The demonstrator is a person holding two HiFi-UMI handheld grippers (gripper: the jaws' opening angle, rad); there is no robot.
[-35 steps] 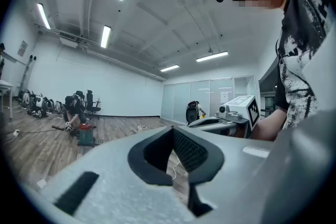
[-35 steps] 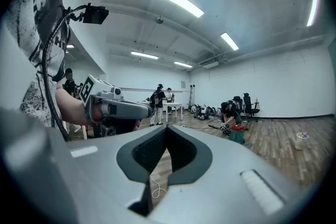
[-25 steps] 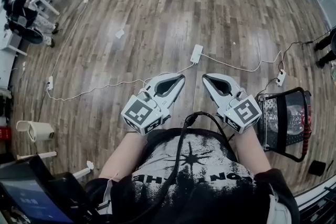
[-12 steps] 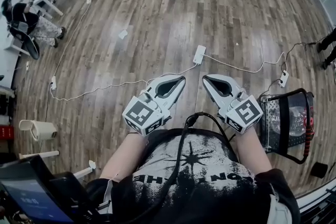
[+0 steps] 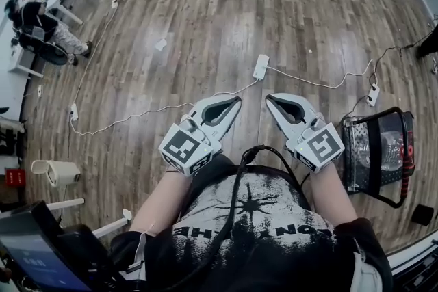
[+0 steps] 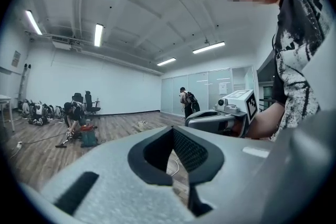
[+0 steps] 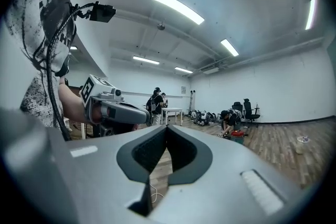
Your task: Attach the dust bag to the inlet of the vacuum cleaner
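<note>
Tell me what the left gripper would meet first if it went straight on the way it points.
Nothing close: the left gripper faces open air, probably reaching the brown wooden floor near the white power strip.

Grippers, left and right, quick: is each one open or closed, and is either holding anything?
Left gripper: closed, nothing between the jaws.
Right gripper: closed, nothing between the jaws.

Glossy wood-plank floor [image 5: 301,17], matt plastic left claw [image 5: 237,100]
</note>
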